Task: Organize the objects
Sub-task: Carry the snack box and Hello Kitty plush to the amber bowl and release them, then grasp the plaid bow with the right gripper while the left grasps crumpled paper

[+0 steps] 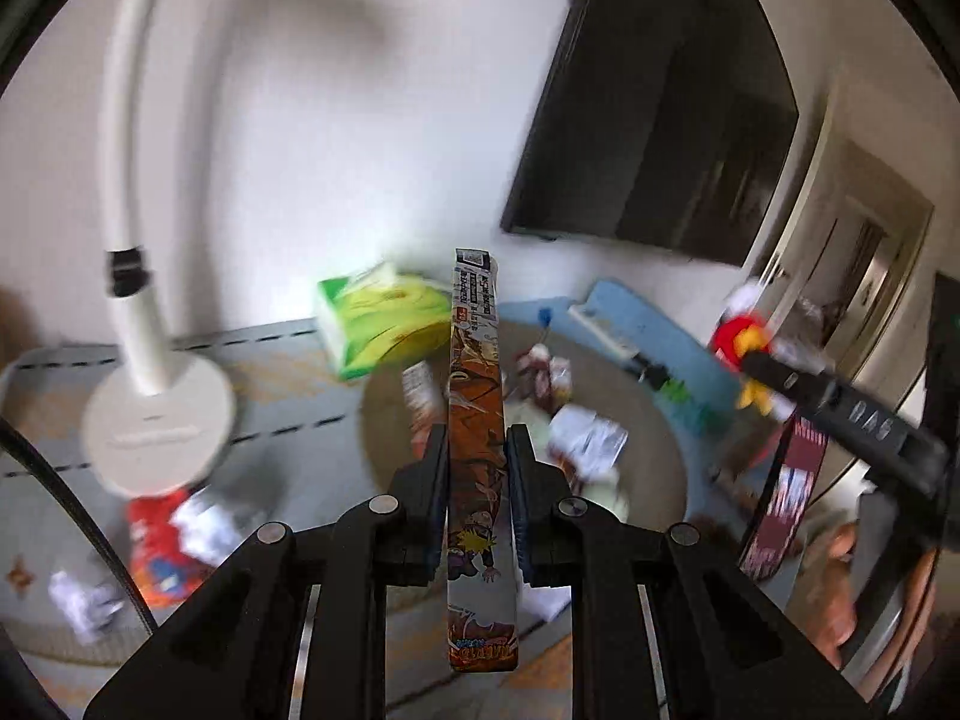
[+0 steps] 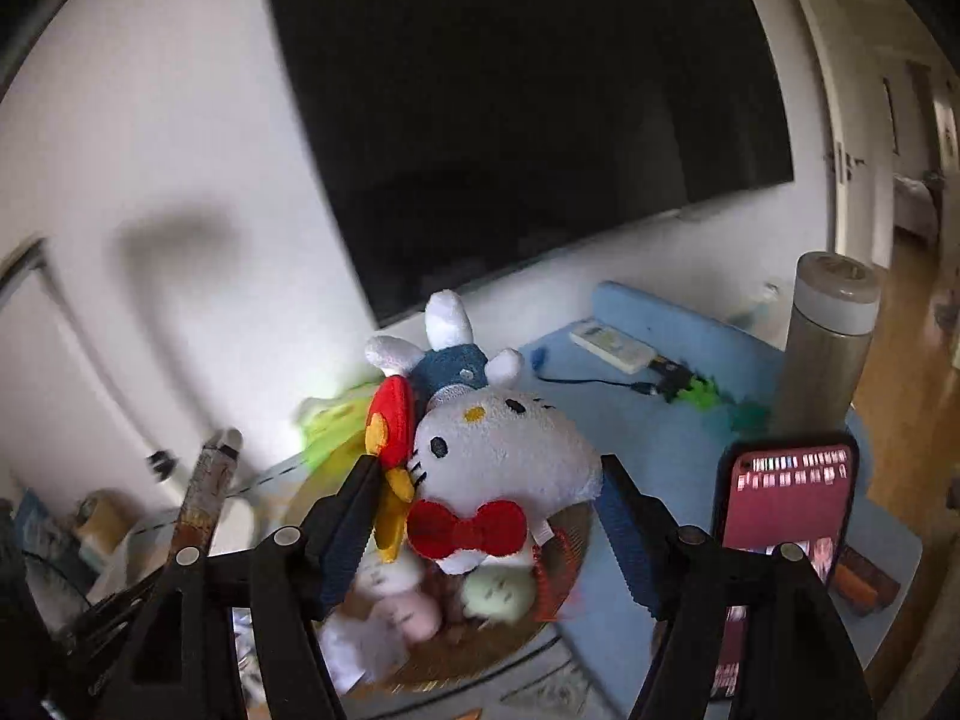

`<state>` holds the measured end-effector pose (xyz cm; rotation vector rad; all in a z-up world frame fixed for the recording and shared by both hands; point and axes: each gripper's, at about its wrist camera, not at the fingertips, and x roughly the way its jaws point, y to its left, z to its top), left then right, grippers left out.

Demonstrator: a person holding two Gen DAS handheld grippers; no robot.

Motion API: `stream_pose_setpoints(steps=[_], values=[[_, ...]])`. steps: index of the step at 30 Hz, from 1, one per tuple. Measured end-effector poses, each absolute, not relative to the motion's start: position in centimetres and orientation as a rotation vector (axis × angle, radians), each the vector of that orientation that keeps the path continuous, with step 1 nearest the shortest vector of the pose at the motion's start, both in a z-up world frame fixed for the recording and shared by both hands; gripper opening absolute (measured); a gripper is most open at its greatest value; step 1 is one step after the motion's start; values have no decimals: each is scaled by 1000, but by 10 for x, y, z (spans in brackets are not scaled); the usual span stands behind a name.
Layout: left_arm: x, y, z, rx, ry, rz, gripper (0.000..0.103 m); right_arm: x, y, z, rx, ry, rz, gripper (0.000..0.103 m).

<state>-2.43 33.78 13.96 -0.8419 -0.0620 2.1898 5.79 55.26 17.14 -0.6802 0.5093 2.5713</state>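
My left gripper is shut on a thin comic book, held edge-on above the table; the book also shows at the left of the right wrist view. My right gripper is shut on a white Hello Kitty plush with a red bow, blue outfit and a red and yellow flower, held upside down above a round woven tray. The plush and right gripper also show at the right of the left wrist view. Small toys and packets lie in the tray.
A white lamp base stands left. A green tissue pack lies by the wall. A black TV hangs on the wall. A phone, a flask, a white remote and a blue mat are at the right.
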Motion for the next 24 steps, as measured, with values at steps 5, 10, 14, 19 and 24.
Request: stream_pose_setpoints(steps=[5,10,14,19,24], values=[[-48,364,114,-978,-103,2089,44,31,577,148,-762,566,2532,78],[-41,346,105,-1008,-152,2070,44,40,584,129,-846,589,2527,78],[-28,314,120,-957,-152,2117,44,48,571,127,-869,570,2554,78],[-15,257,157,-878,-207,2186,44,55,541,150,-858,509,2647,78],[9,182,193,-733,-222,2361,81,62,490,184,-827,454,2810,85]])
